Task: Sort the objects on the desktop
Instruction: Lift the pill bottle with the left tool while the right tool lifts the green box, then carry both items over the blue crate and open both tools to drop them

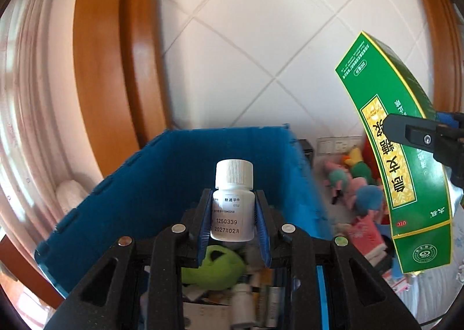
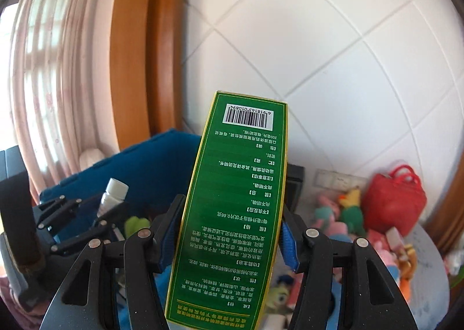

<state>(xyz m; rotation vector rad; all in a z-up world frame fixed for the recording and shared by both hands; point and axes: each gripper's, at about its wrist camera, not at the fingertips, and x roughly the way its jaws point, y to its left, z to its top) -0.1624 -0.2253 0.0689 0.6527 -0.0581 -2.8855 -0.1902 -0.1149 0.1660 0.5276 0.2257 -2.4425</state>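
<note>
My left gripper [image 1: 233,194] is shut on a white pill bottle [image 1: 234,173] with a ribbed cap, held upright above the blue storage bin [image 1: 162,173]. The right gripper [image 2: 232,209] is shut on a tall green medicine box [image 2: 232,185], its barcode end pointing away from me. In the left wrist view that green box [image 1: 388,156] hangs at the right, beside the bin, with one black finger [image 1: 411,132] across it. In the right wrist view the left gripper [image 2: 87,214] and its bottle [image 2: 114,193] sit at the lower left, over the bin [image 2: 162,161].
Inside the bin lie a green plush [image 1: 214,266] and several bottles and boxes [image 1: 243,301]. Plush toys [image 2: 342,214] and a red bag [image 2: 394,199] are heaped at the right by the white tiled wall. A wooden frame [image 2: 136,54] and curtain [image 2: 52,69] stand at the left.
</note>
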